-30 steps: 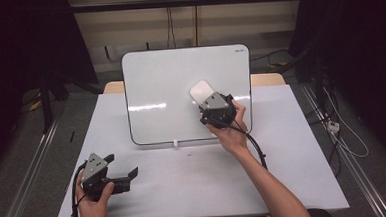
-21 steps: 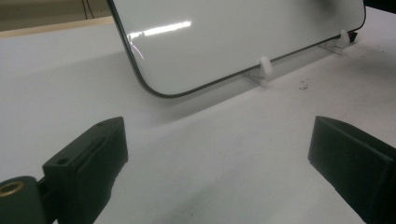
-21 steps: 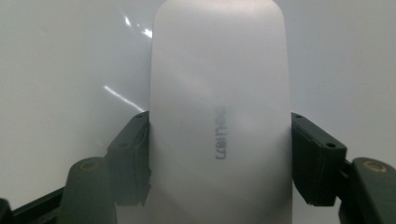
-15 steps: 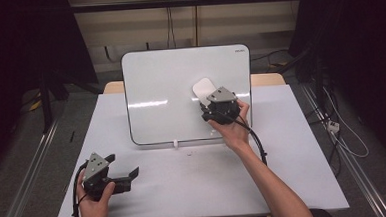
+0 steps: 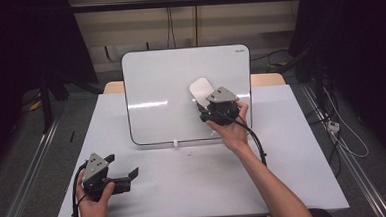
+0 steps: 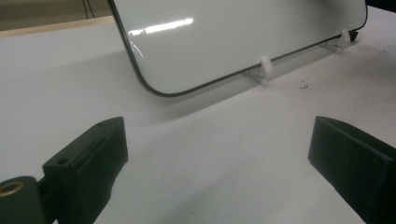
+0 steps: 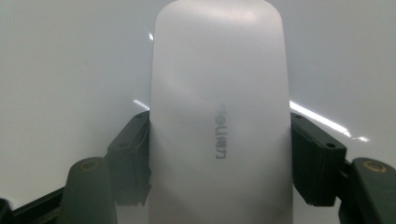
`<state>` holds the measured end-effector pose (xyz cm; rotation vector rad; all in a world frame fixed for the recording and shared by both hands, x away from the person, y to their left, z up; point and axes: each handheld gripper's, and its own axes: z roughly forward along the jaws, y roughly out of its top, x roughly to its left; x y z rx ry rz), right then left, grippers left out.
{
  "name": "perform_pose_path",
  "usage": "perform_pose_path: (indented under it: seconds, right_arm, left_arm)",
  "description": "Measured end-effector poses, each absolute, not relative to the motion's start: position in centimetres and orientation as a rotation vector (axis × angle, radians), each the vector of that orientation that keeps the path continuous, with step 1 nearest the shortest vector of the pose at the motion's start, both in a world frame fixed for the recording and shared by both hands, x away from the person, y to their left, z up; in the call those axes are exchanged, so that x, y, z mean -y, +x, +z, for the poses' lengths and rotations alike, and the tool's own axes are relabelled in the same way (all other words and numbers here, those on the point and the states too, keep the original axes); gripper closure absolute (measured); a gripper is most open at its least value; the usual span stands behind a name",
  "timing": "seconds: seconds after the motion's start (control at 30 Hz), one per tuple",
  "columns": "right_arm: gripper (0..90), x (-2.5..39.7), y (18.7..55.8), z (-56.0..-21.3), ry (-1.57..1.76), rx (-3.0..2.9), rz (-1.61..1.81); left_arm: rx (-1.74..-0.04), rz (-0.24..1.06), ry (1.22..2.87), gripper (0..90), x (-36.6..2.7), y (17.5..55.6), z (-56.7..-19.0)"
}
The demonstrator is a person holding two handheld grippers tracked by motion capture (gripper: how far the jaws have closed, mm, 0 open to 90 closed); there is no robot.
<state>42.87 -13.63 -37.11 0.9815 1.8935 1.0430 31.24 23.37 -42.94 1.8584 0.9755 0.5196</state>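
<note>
Eraser: the white whiteboard eraser point(image 5: 200, 90) sits centre-right in the high view, pressed flat against the whiteboard point(image 5: 170, 89); in the right gripper view it rises up the middle of the frame, with faint grey lettering on its back.
Handling: it looks like a light, rigid, smooth plastic shell, likely slippery; best held across its two long sides, low on the body.
Right gripper: the right gripper point(image 5: 207, 107) has its fingers point(image 7: 133, 154) closed on those two sides, touching both.
Whiteboard: upright on small white feet point(image 6: 265, 70), glossy; judged prone to tip if pushed hard.
Left gripper: the left gripper point(image 5: 121, 167), lower left, rests on the white surface point(image 5: 293, 148), fingers spread wide, holding nothing.
</note>
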Motion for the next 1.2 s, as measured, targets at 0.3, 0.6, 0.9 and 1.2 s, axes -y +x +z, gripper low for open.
perform_pose_path:
  seconds: [0.3,0.6,0.9,1.2]
  right_arm:
    - [31.8,14.3,42.6,-36.6,0.981,-1.882,1.048]
    - [31.7,15.0,41.8,-36.8,0.984,-1.880,1.072]
    - [31.8,16.9,40.7,-36.8,0.999,-1.877,1.071]
    - [31.7,19.4,40.0,-37.0,1.040,-1.869,1.049]
  left_arm:
    - [-0.991,0.513,1.853,4.8,-23.7,31.3,-43.1]
    - [-0.992,0.530,1.853,4.8,-23.6,31.1,-42.9]
    - [-0.999,0.538,1.854,4.8,-23.9,30.9,-43.0]
    - [-1.016,0.529,1.846,4.8,-24.0,31.0,-43.1]
